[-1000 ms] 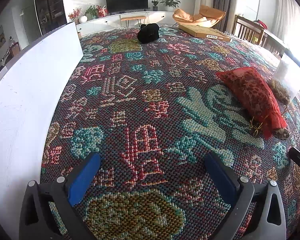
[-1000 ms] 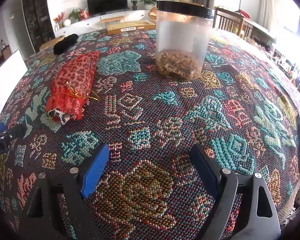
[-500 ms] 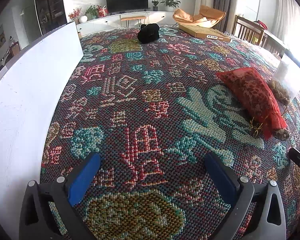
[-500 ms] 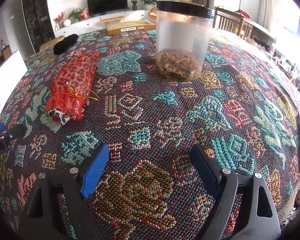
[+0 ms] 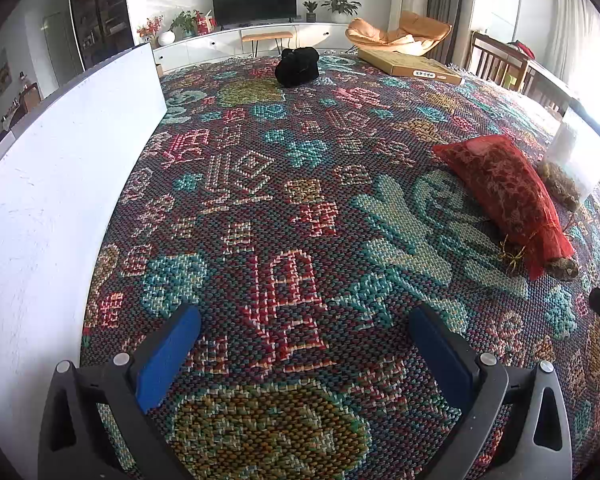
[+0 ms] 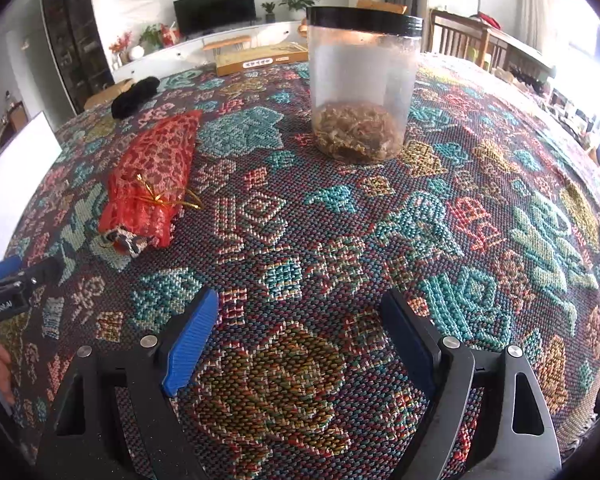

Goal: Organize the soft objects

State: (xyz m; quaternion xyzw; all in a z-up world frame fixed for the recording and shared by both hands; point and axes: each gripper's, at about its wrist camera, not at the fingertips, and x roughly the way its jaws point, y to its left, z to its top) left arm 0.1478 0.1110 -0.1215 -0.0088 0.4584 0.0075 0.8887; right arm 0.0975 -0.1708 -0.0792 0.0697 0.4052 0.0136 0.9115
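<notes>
— Where did the red pouch (image 5: 504, 196) lie relative to the two grippers?

— It lay on the patterned tablecloth (image 5: 300, 184), between them and ahead of both. From the left gripper (image 5: 304, 344) it sat forward and well off to the right, outside the gap of the jaws. From the right gripper (image 6: 300, 328) the same pouch (image 6: 152, 184) sat forward and to the left, again outside the gap. Its tied end, with a gold cord, pointed toward the grippers.

— And how did the jaws stand?

— Both pairs stood wide apart, with only tablecloth showing between the blue pads (image 5: 168, 352). Neither held anything.

— What else was on the cloth?

— A clear jar (image 6: 362, 88) with a black lid stood upright ahead of the right gripper, slightly right of center, with brownish dried stuff in its bottom. It was just beside the pouch's far side. A black bundle (image 5: 298, 66) lay at the far edge, well apart from the pouch, and a flat cardboard box (image 5: 410, 66) lay near it. A white board (image 5: 60, 168) ran along the left side.
</notes>
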